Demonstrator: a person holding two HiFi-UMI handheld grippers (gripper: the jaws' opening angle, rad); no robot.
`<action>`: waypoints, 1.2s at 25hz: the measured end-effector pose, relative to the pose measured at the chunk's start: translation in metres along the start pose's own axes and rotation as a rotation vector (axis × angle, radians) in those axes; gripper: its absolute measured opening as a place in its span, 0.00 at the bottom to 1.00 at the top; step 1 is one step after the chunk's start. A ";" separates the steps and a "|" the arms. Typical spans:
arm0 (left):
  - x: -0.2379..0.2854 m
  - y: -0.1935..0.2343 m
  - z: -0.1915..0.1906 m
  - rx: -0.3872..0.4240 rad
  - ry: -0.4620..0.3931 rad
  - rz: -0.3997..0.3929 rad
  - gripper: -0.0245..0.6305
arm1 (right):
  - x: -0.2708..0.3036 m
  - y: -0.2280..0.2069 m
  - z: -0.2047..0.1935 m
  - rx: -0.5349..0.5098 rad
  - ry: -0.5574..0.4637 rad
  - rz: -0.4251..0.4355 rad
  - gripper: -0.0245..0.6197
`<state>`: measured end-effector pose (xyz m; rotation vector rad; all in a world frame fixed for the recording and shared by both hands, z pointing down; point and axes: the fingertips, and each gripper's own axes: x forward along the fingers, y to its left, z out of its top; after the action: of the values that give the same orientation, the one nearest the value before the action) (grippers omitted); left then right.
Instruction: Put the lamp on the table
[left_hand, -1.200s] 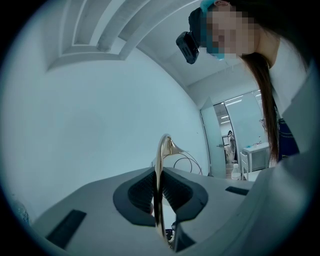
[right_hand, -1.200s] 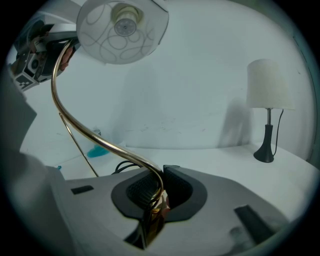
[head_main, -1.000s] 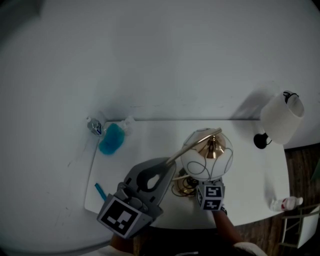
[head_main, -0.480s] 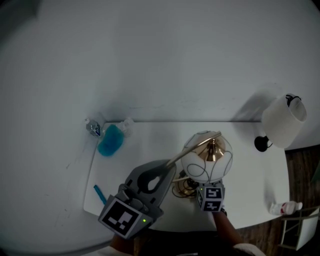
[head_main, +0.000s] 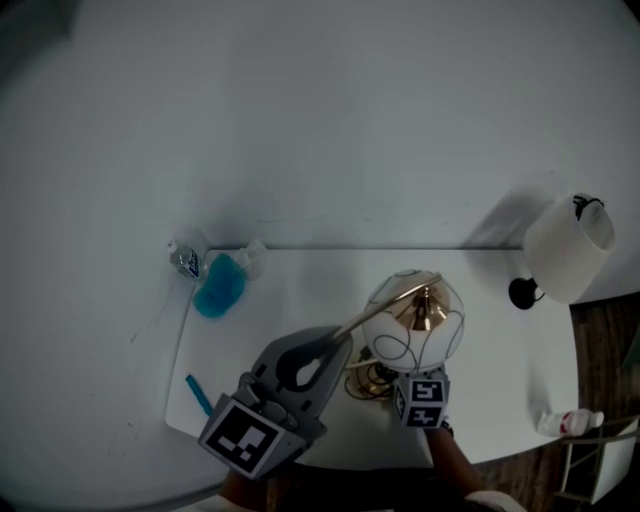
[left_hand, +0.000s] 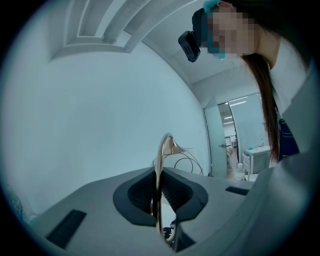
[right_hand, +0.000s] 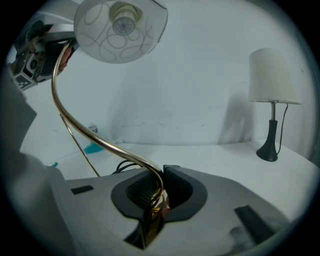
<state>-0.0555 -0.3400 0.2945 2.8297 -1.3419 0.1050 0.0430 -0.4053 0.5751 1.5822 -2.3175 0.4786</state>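
Lamp (head_main: 412, 322) over counter (head_main: 300, 290), toward 5 o'clock; whether base touches unclear. Left hand-held gripper (left_hand: 159, 192) clamped on its brass arm, right hand-held gripper (right_hand: 160, 187) on lower stem. Second lamp (head_main: 565, 248) at 3 o'clock.

Found the lamp (head_main: 413, 325) upright above the front edge of the white table (head_main: 300, 290), right of middle. Bore a white globe shade (right_hand: 120, 27) with thin looping lines atop a curved brass stem (right_hand: 90, 132), with dark cord (head_main: 362, 380) coiled at the foot.
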 end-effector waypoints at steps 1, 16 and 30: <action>0.001 0.000 -0.001 0.000 0.002 -0.001 0.07 | 0.001 -0.001 -0.001 0.001 0.000 -0.001 0.09; 0.006 0.002 -0.009 -0.011 0.026 -0.009 0.07 | 0.007 -0.004 -0.008 0.007 0.017 -0.001 0.09; 0.009 0.002 -0.015 -0.011 0.039 -0.017 0.07 | 0.010 -0.008 -0.013 0.013 0.026 -0.009 0.09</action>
<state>-0.0525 -0.3478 0.3102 2.8134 -1.3070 0.1514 0.0473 -0.4102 0.5921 1.5828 -2.2915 0.5105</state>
